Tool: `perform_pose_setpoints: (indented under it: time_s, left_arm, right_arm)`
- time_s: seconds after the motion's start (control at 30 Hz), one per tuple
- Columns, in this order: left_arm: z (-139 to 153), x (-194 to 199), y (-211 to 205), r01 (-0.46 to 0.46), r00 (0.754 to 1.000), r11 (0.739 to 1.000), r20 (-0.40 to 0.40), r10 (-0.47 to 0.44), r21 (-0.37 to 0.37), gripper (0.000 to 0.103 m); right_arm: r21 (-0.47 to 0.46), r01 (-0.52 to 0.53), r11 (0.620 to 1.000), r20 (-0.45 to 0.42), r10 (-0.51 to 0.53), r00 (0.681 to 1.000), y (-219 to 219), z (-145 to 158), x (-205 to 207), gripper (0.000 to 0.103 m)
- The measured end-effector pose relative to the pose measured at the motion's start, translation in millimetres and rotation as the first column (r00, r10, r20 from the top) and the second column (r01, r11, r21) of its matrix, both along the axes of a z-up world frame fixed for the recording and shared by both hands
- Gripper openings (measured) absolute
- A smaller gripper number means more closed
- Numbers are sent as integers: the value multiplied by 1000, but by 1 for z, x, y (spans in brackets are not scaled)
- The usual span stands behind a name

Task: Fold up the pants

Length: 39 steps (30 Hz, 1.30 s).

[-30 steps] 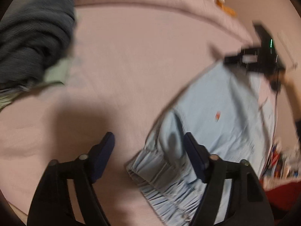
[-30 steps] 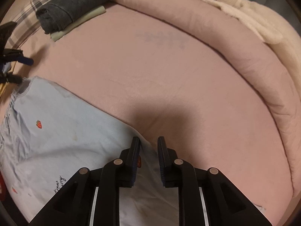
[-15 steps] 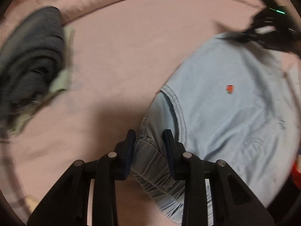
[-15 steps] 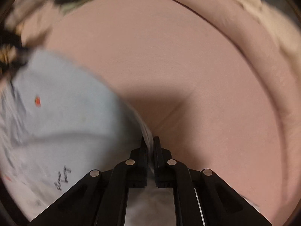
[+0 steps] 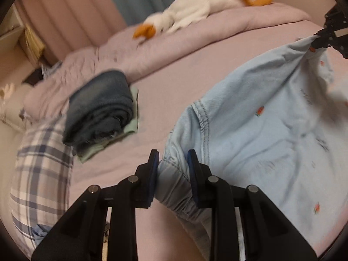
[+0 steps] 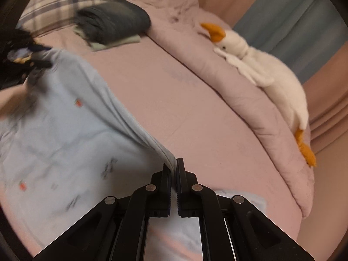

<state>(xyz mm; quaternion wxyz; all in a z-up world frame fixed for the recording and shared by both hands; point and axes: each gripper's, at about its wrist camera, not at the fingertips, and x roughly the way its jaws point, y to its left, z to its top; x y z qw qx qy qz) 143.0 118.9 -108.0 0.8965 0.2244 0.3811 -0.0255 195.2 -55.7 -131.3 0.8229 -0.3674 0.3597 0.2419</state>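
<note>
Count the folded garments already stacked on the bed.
2: dark folded jeans on top, a pale green folded garment underneath, beside the plaid pillow. More may be hidden inside the stack.

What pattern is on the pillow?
Blue and white plaid pillow, clearest in the left wrist view.

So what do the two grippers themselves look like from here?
Both are matte black, angular linkage frames with round silver pins at the joints. The left gripper has flat fingers faced with dark blue pads. The right gripper looks the same build, its pads blue and finely ribbed along the inner edges. Seen from across, each shows as a black blocky body. No cables or sleeves are visible.
</note>
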Motion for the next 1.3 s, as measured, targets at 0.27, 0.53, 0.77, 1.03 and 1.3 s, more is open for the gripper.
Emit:
perform_pose_setpoints:
  time_s: [0.27,0.53,0.77,1.03,1.3]
  left_arm:
    - [-5,-68,-1,111,990,993,85,-115,47,26]
    - [-93,-127,-16,277,960,900,-57,-274,337,25]
    - [-72,-121,-3,234,969,931,14,-248,280,23]
    - [-101,-138,-5,286,956,898,-37,-290,336,23]
    - [-64,-140,17,212,976,973,-63,-207,93,43]
  right_arm:
    - [-4,-57,998,-5,57,998,-42,10,-66,4]
    - [-96,-126,987,-122,114,986,-46,-63,-122,4]
    - [-118,-145,982,-138,129,982,-35,-79,-126,4]
    - [-140,-177,974,-130,160,979,-35,-86,-138,4]
    - [-45,-98,994,-187,88,978,-49,-73,-128,8]
